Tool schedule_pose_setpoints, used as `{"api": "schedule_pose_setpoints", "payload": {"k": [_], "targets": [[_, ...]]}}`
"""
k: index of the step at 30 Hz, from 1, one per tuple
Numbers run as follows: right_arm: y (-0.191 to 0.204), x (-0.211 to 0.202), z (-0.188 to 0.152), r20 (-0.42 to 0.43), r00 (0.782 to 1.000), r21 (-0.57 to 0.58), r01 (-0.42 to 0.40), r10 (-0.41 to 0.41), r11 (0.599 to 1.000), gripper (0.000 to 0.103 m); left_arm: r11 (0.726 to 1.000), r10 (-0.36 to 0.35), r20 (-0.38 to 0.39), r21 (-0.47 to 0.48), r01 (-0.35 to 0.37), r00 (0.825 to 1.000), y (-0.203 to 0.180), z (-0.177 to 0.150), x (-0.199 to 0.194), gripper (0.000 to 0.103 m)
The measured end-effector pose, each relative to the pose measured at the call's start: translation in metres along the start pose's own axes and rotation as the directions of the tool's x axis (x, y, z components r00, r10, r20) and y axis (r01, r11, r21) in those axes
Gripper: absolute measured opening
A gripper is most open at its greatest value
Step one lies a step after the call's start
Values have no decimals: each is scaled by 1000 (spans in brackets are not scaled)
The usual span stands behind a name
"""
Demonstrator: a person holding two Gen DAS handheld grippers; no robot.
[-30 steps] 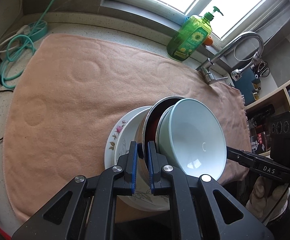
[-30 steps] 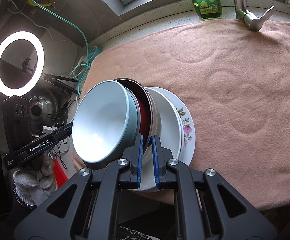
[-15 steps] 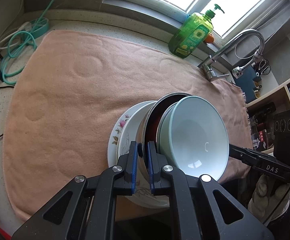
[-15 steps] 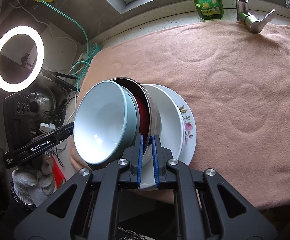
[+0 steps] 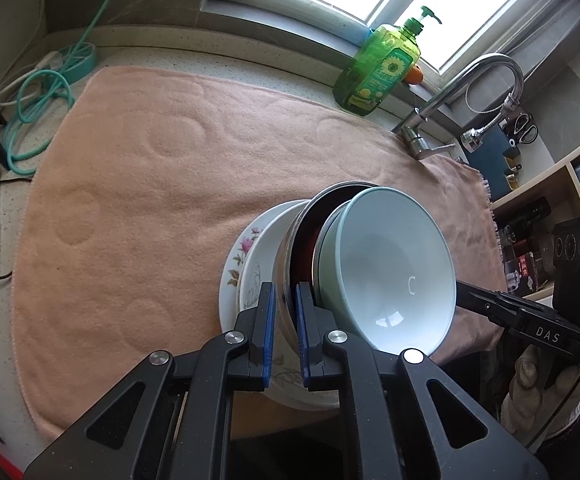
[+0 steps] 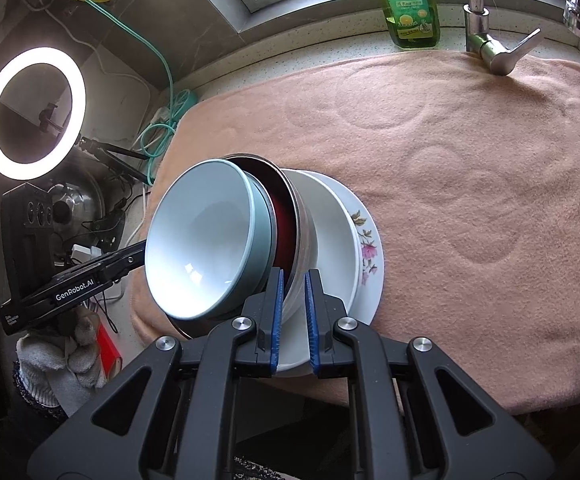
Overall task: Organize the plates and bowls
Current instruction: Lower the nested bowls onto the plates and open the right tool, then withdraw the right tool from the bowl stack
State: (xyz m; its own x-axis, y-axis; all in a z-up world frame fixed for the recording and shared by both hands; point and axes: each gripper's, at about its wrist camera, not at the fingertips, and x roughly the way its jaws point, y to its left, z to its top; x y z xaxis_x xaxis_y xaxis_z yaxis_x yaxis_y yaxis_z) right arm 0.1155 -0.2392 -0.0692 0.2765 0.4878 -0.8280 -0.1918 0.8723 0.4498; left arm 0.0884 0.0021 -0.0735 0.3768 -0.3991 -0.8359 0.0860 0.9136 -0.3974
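A stack of nested dishes hangs between my two grippers above the near edge of the peach towel (image 5: 138,208): a floral plate (image 5: 240,256), a white plate (image 5: 262,248), a steel bowl with a red inside (image 5: 293,240) and a pale green bowl (image 5: 393,276). My left gripper (image 5: 286,312) is shut on the steel bowl's rim. My right gripper (image 6: 293,300) is shut on the opposite rim of the steel bowl (image 6: 303,232). The stack also shows in the right wrist view, with the green bowl (image 6: 202,240) and the floral plate (image 6: 369,248).
A green soap bottle (image 5: 377,72) and a faucet (image 5: 449,96) stand at the back by the window. Teal cable coils (image 5: 38,112) lie at the left of the towel. Shelves (image 5: 549,200) are to the right. A ring light (image 6: 30,112) glows at the left.
Both grippers and the held stack have shifted slightly, with the towel and counter sliding a little in view. The grips are unchanged.
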Motion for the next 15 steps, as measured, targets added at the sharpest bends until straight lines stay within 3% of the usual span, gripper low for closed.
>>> {"api": "schedule_pose_setpoints", "payload": {"k": [2, 5, 10, 13, 15], "targets": [[1, -3, -1, 10, 1000, -4, 6, -6, 1000, 16, 1000, 6, 4, 8, -6, 1000, -1, -1, -2, 9], [2, -9, -3, 29, 1000, -11, 12, -12, 1000, 31, 1000, 14, 13, 12, -15, 1000, -1, -2, -5, 15], [6, -17, -5, 53, 998, -26, 30, -29, 999, 33, 1000, 17, 25, 15, -17, 1000, 1, -5, -10, 15], [9, -21, -7, 70, 996, -45, 53, -49, 998, 43, 999, 31, 35, 27, -32, 999, -1, -8, -14, 15], [11, -25, -10, 86, 994, -54, 65, -60, 996, 48, 999, 38, 48, 35, -40, 998, -2, -11, -19, 21]]}}
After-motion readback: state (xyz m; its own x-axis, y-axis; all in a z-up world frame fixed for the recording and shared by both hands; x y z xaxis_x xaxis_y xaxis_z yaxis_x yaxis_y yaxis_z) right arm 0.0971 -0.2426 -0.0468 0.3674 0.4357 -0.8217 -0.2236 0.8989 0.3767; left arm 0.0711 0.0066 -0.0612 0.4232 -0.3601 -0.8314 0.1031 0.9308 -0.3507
